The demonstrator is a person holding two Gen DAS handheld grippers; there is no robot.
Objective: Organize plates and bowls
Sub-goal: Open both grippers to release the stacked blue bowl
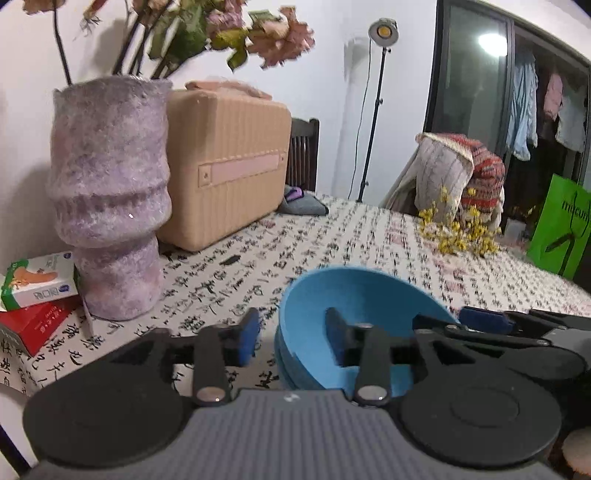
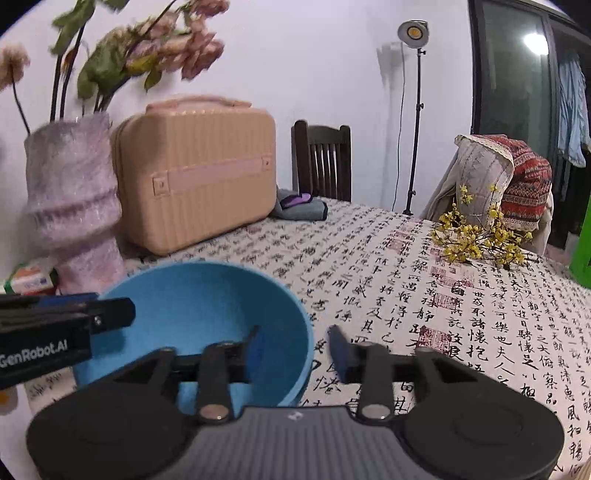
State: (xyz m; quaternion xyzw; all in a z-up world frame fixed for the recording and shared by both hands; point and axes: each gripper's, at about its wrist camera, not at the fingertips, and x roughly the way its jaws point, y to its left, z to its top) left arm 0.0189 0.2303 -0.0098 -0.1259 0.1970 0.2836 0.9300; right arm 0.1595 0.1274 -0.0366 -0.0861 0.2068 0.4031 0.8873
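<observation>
Blue bowl (image 2: 207,306) upright, mouth upward, rim between parted claws.

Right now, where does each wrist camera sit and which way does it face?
Left wrist: on the left gripper, facing across the table at the blue bowl's left rim, which its open jaws straddle; the right gripper shows at right.
Right wrist: on the right gripper, straddling the bowl's right rim; the left gripper enters at left.
Shared: bowl, purple vase, beige case, lamp.

Blue bowl (image 2: 192,317) lower left on counter (image 2: 424,295), right hand-held gripper (image 2: 297,350) jaws apart astride its rim, left hand-held gripper (image 2: 110,314) at left edge, beige case (image 2: 199,177) upper left.
</observation>
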